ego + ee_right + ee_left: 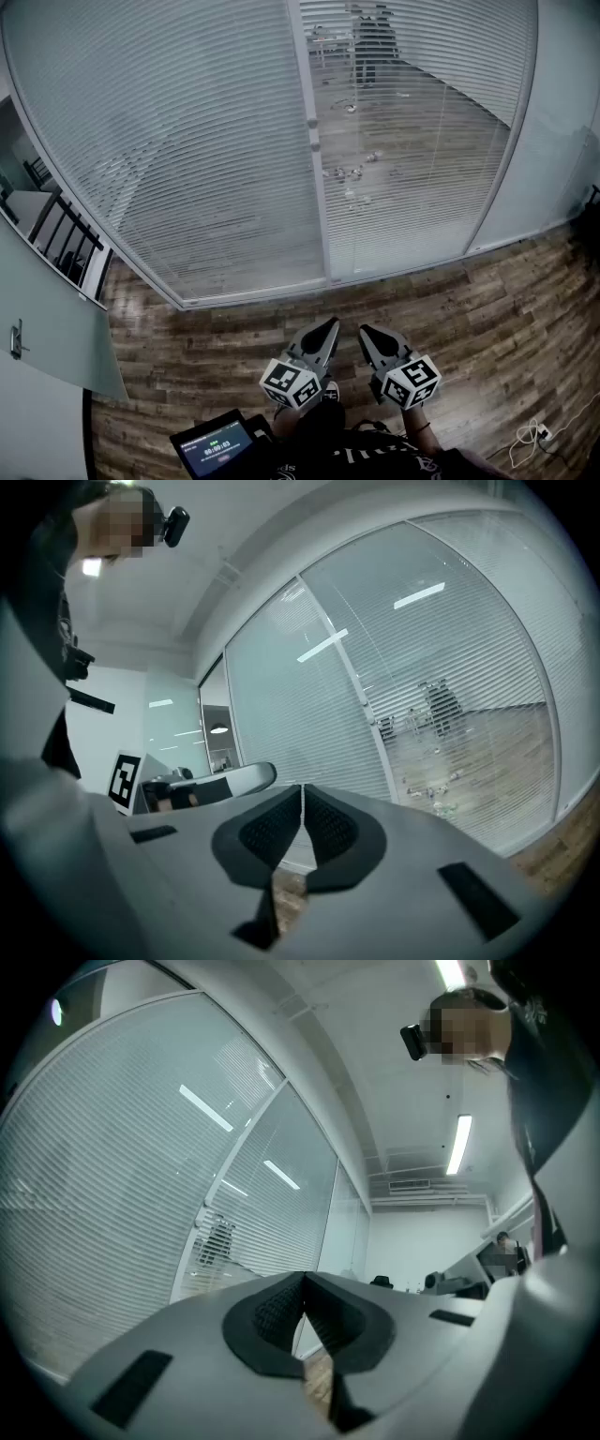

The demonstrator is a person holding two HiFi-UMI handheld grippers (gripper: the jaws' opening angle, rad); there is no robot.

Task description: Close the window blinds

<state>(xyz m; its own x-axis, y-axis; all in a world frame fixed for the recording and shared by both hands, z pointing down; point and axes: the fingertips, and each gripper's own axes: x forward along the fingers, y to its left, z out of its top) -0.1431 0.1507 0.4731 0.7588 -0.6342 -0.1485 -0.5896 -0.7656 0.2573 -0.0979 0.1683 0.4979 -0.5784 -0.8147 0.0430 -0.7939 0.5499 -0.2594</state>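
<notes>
The window blinds [187, 141] fill the head view from nine o'clock through twelve to three, hanging behind a glass wall split by a pale upright post [317, 206]. The slats' long axis runs level, side to side, and each blind hangs straight down. The pane at two o'clock [422, 150] lets the room beyond show through, so its slats likely stand open, while the left pane looks nearly opaque. Such slats are probably thin, light and easily bent, so they are a poor place to grip. A small fitting [313, 124] high on the post may be the tilt control, though this cannot be confirmed. The wooden floor [487, 300] lies between wall and person. At six o'clock the left gripper [332, 322] and right gripper [364, 330] are both closed and empty, well apart from the blinds.
</notes>
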